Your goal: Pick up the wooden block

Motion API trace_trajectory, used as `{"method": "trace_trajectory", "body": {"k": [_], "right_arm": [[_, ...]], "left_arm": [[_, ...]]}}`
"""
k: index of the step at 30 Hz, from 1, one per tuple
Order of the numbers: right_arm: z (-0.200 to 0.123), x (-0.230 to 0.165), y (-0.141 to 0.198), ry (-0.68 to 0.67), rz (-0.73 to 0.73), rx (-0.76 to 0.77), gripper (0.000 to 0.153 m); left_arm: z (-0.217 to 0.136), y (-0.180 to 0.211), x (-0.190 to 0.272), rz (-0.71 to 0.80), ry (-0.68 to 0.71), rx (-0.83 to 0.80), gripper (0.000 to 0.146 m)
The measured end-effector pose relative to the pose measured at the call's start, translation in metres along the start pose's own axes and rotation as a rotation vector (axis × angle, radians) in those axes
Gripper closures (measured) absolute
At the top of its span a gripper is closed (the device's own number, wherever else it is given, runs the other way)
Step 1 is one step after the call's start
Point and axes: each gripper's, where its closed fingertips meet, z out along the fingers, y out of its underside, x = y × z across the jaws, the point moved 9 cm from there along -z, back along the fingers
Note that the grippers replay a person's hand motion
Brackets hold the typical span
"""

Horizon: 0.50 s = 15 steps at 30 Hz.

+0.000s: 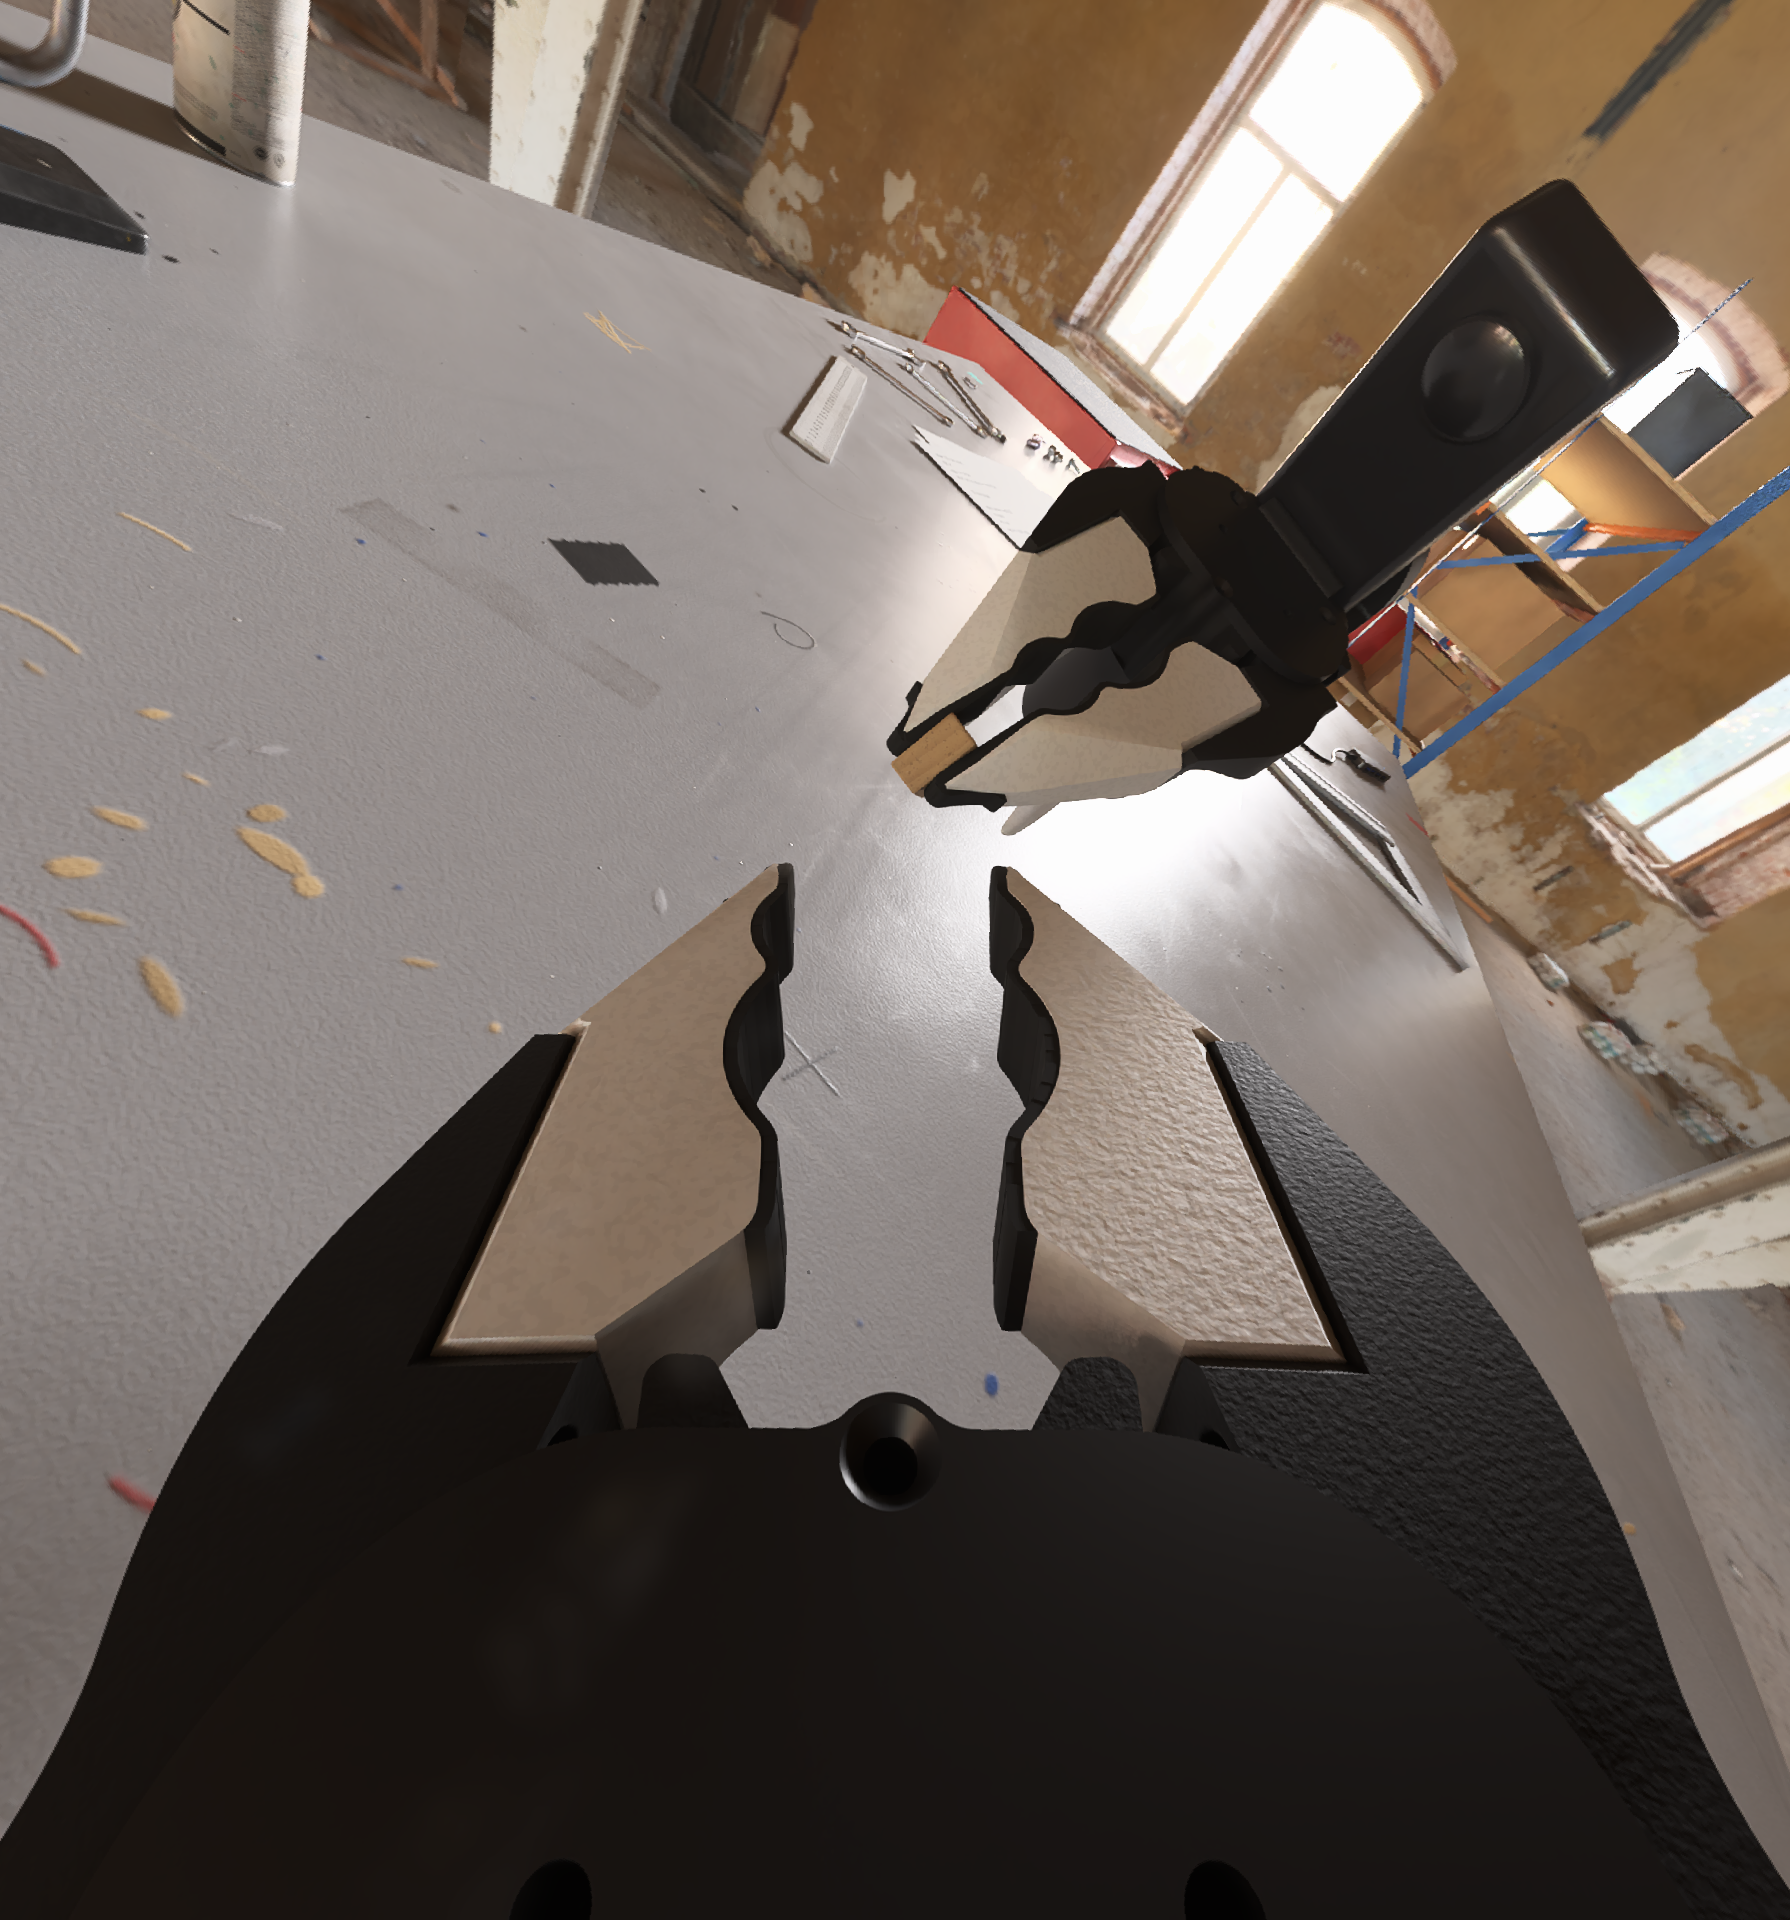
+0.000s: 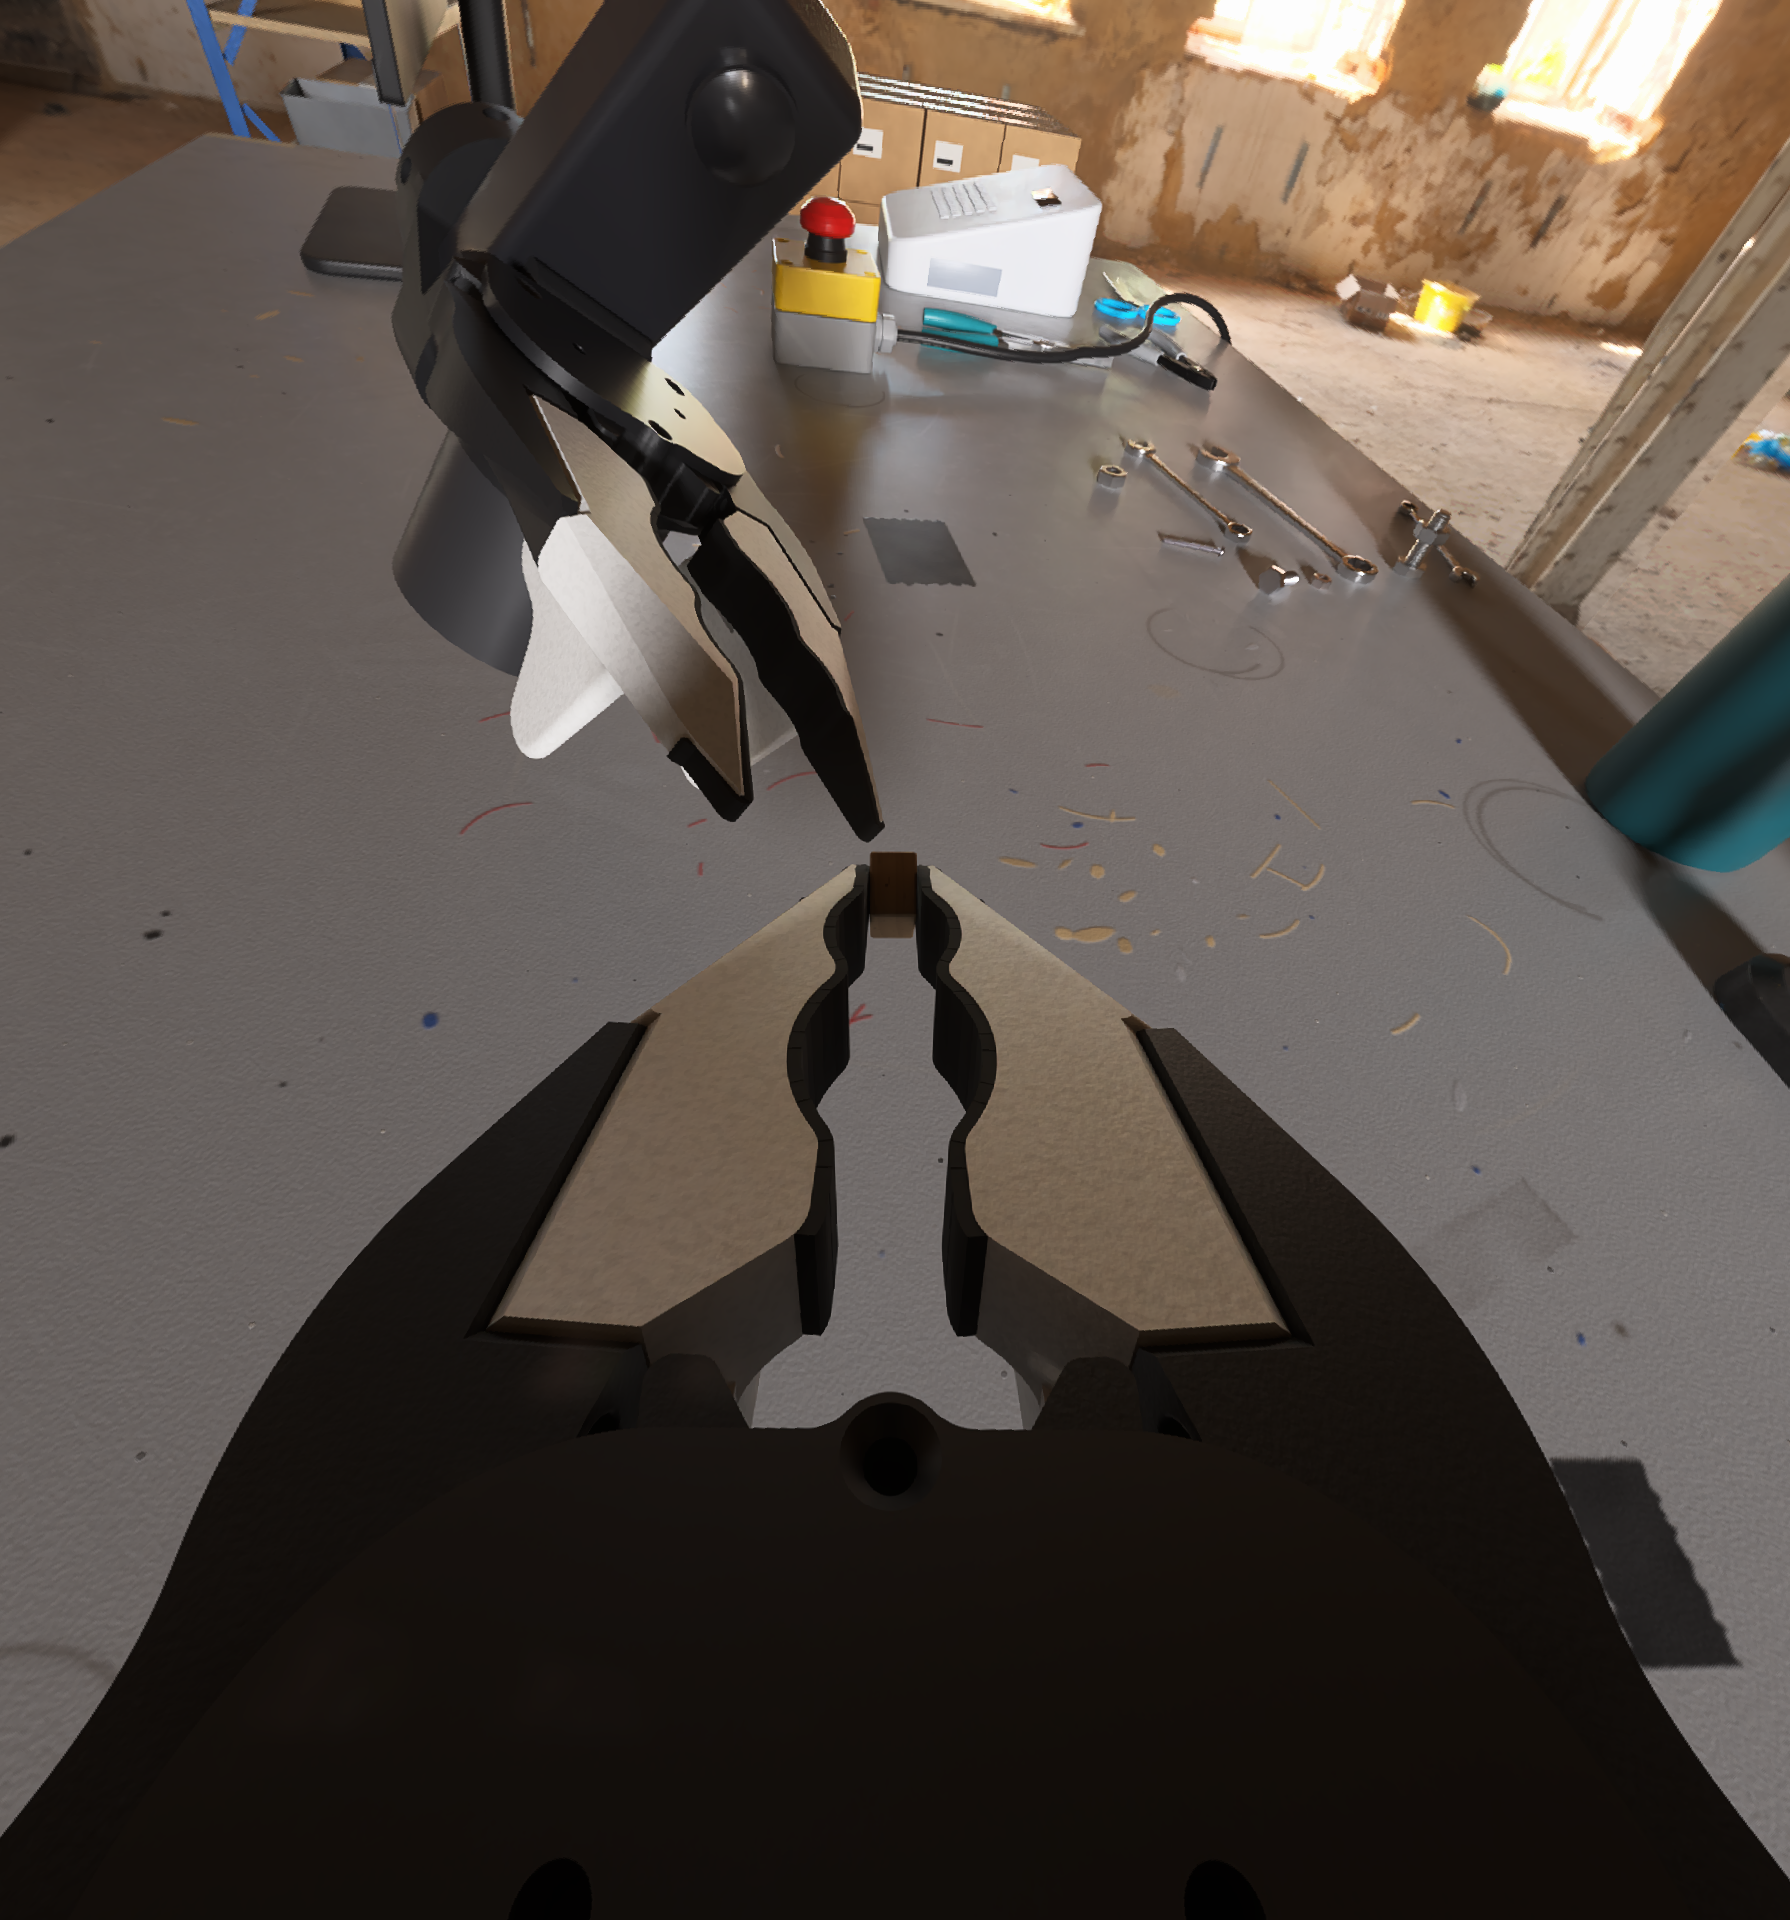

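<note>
Right gripper (image 2: 892, 883) angled down, fingertips clamped on wooden block (image 2: 892, 891) above grey table (image 2: 247, 1039), left gripper (image 1: 891, 894) jaws parted, empty, facing it

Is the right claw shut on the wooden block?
Shut on it: the right claw pinches the wooden block between its fingertips. The left claw is open, empty.

A grey paint-flecked table (image 2: 247, 1039) carries spanners (image 2: 1275, 509), a white device (image 2: 990, 234) and a red-buttoned yellow switch box (image 2: 826, 291).
</note>
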Motion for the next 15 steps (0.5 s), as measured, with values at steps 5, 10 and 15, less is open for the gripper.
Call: {"method": "trace_trajectory", "body": {"k": [5,10,15], "right_arm": [[-0.0003,0.0002,0.0001,0.001,0.001,-0.004,0.145],[-0.0004,-0.0002,0.0002,-0.001,0.000,-0.006,0.145],[-0.0004,-0.0003,0.0004,-0.003,0.001,-0.009,0.145]], "left_arm": [[-0.0008,-0.0001,-0.0009,0.002,-0.010,0.001,0.109],[-0.0003,0.0003,-0.0013,0.007,-0.019,-0.006,0.108],[0.0002,0.0007,-0.0016,0.009,-0.023,-0.010,0.108]]}}
